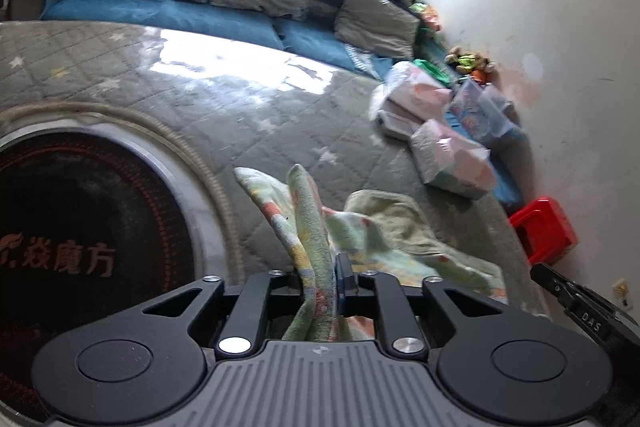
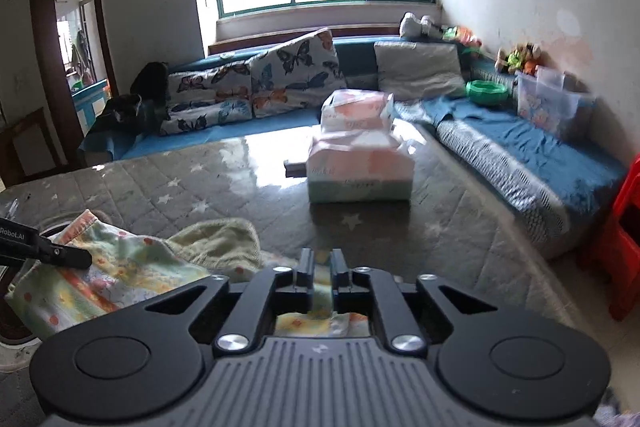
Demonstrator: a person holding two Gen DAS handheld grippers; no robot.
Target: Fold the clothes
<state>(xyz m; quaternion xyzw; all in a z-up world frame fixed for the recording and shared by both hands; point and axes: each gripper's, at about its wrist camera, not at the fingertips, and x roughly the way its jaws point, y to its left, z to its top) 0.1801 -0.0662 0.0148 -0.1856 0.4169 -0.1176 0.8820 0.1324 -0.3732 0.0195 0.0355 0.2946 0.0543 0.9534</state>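
Mid-fold on a small pastel-printed terry garment [image 1: 360, 227], lying crumpled at the near edge of the grey star-quilted surface [image 1: 224, 107], just beside a round dark heater top [image 1: 80, 219] set into it. Left gripper [image 1: 320, 279] clenched on a bunched ridge of the cloth, which stands up between the jaws and runs back under the housing; jaws close together, the fabric filling the narrow gap. Right gripper [image 2: 320, 263] low over the same garment's near right edge, jaws almost together with a slim gap; cloth visible under and behind the pads, but impossible to tell whether an edge is really pinched or only lying beneath. Probably the step of laying a lifted edge down over the rest. To do it well: keep both ends level so the fold line runs straight rather than diagonal; draw the cloth lightly taut between the two grips before setting it down, since terry clings and bunches; steer the left end clear of the heater top so nothing drapes onto it; let go only once the cloth rests flat, then smooth outward. Wrapped tissue packs [image 2: 360, 163] well apart farther up the surface, no obstacle. Main risk, judged from the crumpled lie: trapping a wrinkle under the fold.
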